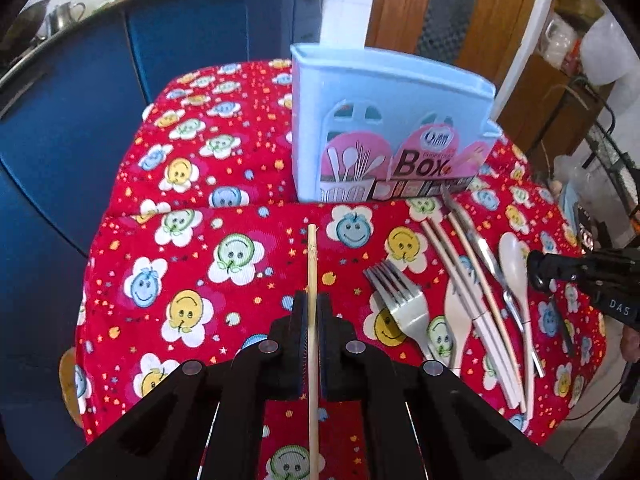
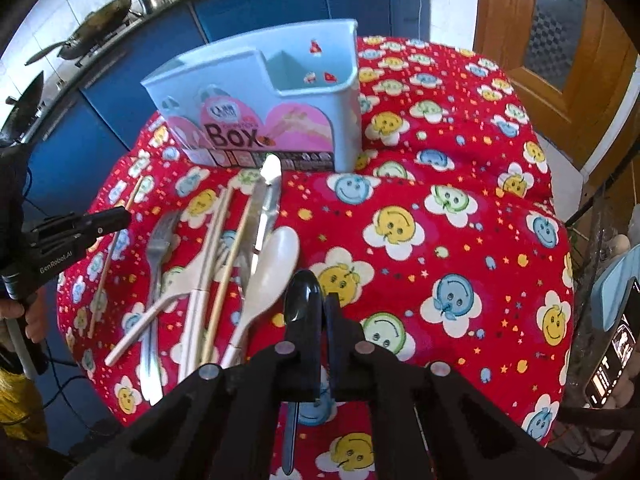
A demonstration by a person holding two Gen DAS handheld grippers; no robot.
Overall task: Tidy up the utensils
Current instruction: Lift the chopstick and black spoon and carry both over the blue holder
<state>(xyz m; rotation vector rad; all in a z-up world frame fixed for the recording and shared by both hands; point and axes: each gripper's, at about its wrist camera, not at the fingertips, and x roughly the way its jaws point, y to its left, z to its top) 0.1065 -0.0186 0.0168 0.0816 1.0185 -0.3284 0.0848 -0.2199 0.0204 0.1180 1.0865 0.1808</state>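
Left wrist view
- Left gripper (image 1: pixel 312 304): we see its jaws clamped on a single chopstick (image 1: pixel 312 264), which runs straight out between the pads toward the box.
- Box (image 1: pixel 390 128): our landmark, a pale blue utensil holder with a pink label, upright at the far side of the cloth (image 1: pixel 224 184).
- Chopstick tip: it ends short of the box, in front of its left corner.
- Fork (image 1: pixel 400 300): in front of the box, tines pointing away from us.
- Chopstick pair (image 1: pixel 464 284): in front of the box's right end, crossing a knife (image 1: pixel 476 240) whose tip nearly reaches the label.
- White spoon (image 1: pixel 516 256): right of the knife, further from the box.
- Right gripper (image 1: pixel 536 276): we see it at the right edge, beside the white spoon; its jaws do not show here.

Right wrist view
- Right gripper (image 2: pixel 322 304): we see it closed on a dark spoon (image 2: pixel 303 296), bowl up past the fingertips, handle hanging below the jaws.
- Box (image 2: pixel 272 108): far side of the cloth (image 2: pixel 460 160), its open right compartment showing.
- Knife (image 2: pixel 266 196): tip just in front of the label.
- White spoon (image 2: pixel 272 268), chopstick pair (image 2: pixel 224 256), fork (image 2: pixel 160 248): piled in front of the box, left of our gripper.
- Left gripper (image 2: pixel 124 216): left of the pile, with the chopstick (image 2: pixel 106 264) in it.
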